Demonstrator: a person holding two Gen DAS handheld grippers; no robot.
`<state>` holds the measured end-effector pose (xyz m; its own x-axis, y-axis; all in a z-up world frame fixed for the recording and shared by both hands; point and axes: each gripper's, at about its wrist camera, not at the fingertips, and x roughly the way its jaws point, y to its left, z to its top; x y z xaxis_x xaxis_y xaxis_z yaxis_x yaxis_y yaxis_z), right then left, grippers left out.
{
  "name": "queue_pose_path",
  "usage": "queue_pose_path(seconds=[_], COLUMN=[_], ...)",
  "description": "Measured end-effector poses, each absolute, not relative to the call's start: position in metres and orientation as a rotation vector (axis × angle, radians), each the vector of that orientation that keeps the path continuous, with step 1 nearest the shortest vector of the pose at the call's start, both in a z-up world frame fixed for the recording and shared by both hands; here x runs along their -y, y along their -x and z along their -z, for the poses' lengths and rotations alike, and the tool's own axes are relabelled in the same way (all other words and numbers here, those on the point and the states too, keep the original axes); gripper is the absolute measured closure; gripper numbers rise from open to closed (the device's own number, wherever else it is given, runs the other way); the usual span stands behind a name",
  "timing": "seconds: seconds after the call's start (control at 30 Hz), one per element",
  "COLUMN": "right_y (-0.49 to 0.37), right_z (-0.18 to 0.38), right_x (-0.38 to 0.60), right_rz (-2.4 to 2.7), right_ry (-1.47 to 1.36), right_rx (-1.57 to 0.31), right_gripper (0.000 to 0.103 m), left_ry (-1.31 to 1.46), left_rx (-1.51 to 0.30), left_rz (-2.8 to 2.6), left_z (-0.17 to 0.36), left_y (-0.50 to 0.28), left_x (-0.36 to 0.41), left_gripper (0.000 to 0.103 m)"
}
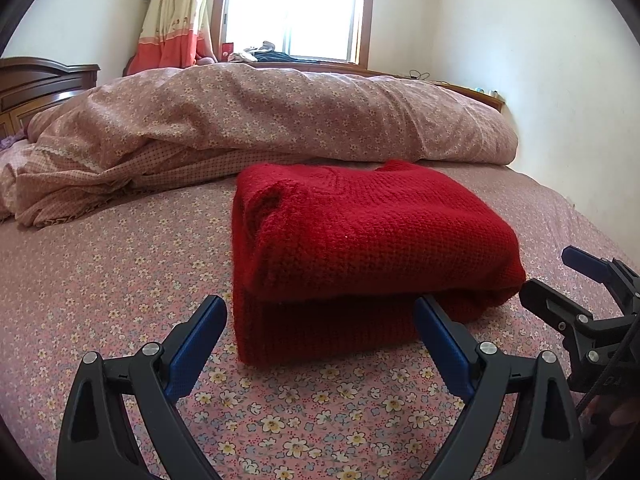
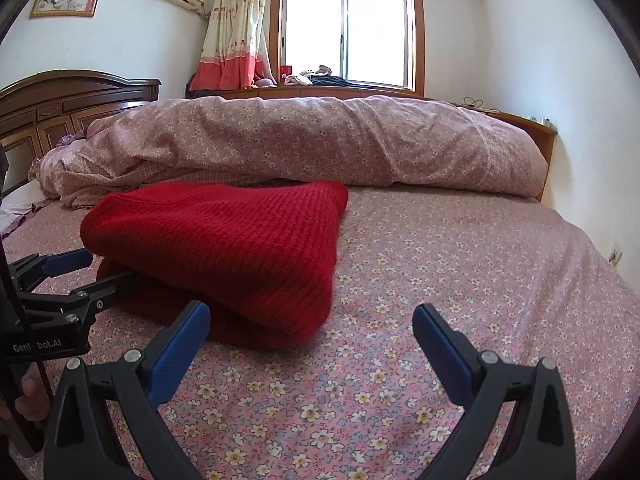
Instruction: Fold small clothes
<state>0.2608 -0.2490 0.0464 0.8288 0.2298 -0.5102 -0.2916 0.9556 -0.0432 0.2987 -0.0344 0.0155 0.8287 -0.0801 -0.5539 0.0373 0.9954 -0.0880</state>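
Lying folded on the floral sheet (image 1: 120,288), the red sweater (image 1: 360,248) sits near the bed's middle, with the rolled quilt (image 1: 280,120) beyond it. Left gripper (image 1: 320,332) has its jaws spread apart at the sweater's near edge (right finger touching the fold). Right gripper (image 2: 312,332), likewise apart, hovers just right of the sweater.
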Motion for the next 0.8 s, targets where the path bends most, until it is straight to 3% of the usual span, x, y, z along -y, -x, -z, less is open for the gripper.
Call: queue_pose_path(seconds=[0.8], right_y=[-0.2619], right_z=[-0.0448], right_x=[0.2479], right_rz=[-0.28], right_ry=[0.12], right_rx=[-0.532], right_gripper=[0.0], left_ry=[0.074], left_rx=[-0.591], left_rz=[0.063], left_z=[-0.0154], left_y=[-0.2986], left_x=[0.0343], left_gripper=[0.012])
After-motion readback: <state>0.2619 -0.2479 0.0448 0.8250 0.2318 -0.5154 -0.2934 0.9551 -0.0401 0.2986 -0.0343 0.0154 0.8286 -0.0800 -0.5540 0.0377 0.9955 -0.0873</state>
